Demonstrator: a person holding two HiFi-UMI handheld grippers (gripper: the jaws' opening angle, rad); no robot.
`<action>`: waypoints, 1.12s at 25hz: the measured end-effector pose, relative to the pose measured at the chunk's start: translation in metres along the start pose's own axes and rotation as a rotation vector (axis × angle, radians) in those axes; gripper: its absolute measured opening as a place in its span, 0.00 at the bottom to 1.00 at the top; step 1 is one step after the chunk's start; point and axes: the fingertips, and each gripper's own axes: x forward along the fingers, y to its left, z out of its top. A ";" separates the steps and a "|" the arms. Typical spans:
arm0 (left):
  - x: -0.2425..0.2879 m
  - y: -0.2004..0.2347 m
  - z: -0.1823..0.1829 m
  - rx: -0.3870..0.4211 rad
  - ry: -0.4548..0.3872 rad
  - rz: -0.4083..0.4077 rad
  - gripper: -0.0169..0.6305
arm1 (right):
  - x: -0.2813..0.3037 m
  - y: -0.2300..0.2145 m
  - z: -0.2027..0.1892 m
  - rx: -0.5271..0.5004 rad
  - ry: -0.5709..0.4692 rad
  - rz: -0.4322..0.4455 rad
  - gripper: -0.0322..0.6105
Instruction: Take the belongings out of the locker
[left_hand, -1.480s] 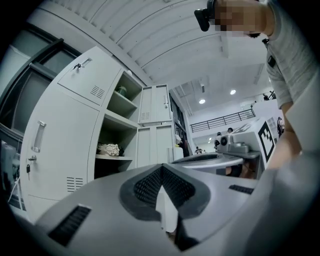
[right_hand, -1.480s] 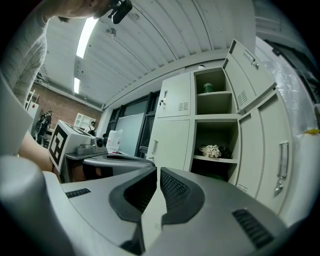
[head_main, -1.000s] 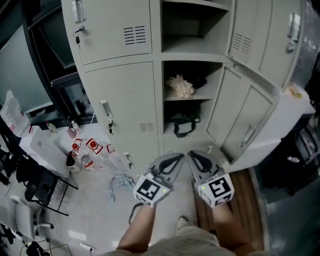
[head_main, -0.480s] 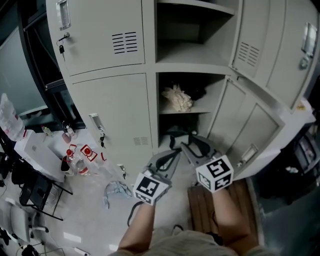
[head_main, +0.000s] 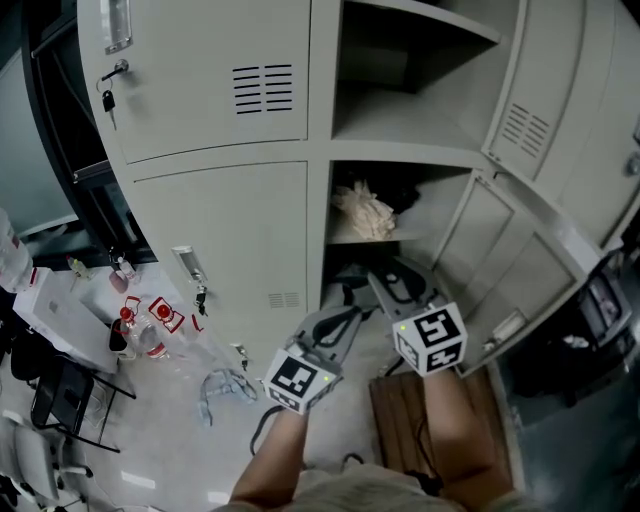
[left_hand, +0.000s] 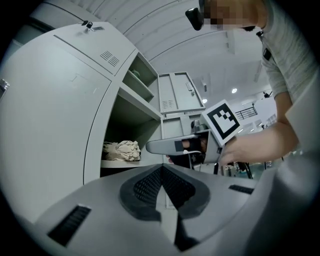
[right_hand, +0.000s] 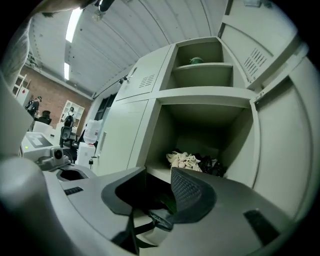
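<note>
Two risks stand out. The right gripper (head_main: 392, 278), jaws spread, could catch only the strap of the black bag (head_main: 347, 284) and drag it against the locker (head_main: 318, 230) frame, or knock the cream cloth (head_main: 365, 212) off the locker's shelf. The bag sits under that shelf, seemingly just beyond the right jaws. The left gripper (head_main: 352, 312), jaws pressed together, hangs outside the locker.

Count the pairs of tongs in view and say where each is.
2. The left tongs sit shut, low before the locker; the right tongs, open, point toward its lower open compartment.
</note>
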 end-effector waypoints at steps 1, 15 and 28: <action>0.001 0.001 -0.001 0.006 -0.004 -0.008 0.03 | 0.002 -0.001 0.001 -0.012 0.007 -0.007 0.26; 0.012 0.006 -0.009 -0.011 0.013 -0.083 0.03 | 0.030 -0.023 -0.004 -0.011 0.061 -0.082 0.26; 0.018 0.012 -0.014 -0.009 0.019 -0.107 0.03 | 0.044 -0.043 0.016 -0.024 0.028 -0.101 0.26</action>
